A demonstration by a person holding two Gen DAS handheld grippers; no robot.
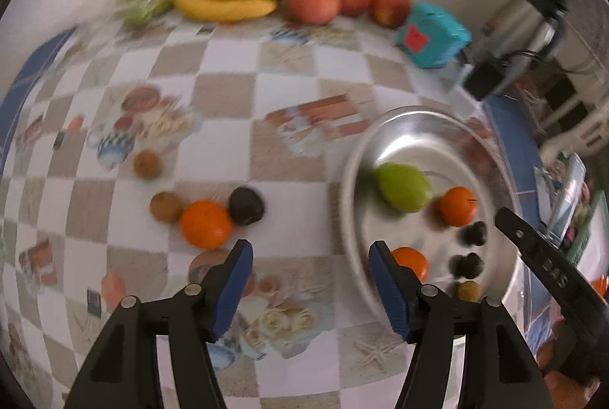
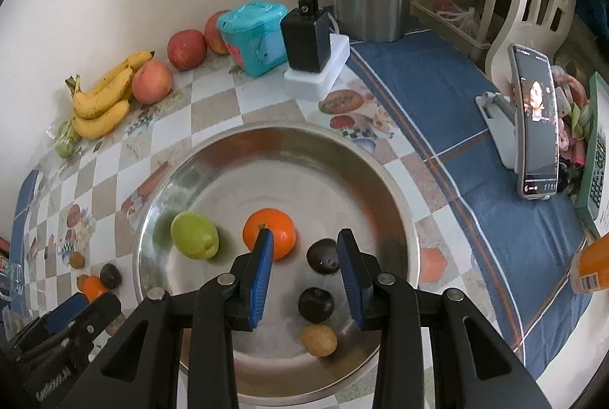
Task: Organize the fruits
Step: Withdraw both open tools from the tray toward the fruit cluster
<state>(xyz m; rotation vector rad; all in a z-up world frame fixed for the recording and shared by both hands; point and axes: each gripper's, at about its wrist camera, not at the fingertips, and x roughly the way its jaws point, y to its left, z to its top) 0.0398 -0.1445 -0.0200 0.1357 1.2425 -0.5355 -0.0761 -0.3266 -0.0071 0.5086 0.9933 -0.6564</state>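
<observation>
Progress approx half: steel bowl [image 2: 396,203] has green fruit [image 2: 194,235], orange [image 2: 279,232], dark & brown ones. Loose orange [image 1: 205,223] + small fruits still on tablecloth [image 1: 228,93]. My left gripper [image 1: 310,289] spread, empty; right gripper [image 2: 305,273] apart, pinching nothing.

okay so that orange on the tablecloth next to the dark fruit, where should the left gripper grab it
Grip the orange across its widest middle, coming straight down from above. A dark fruit and a brown fruit touch its flanks, so set the left gripper fingers on the free near and far sides.
</observation>
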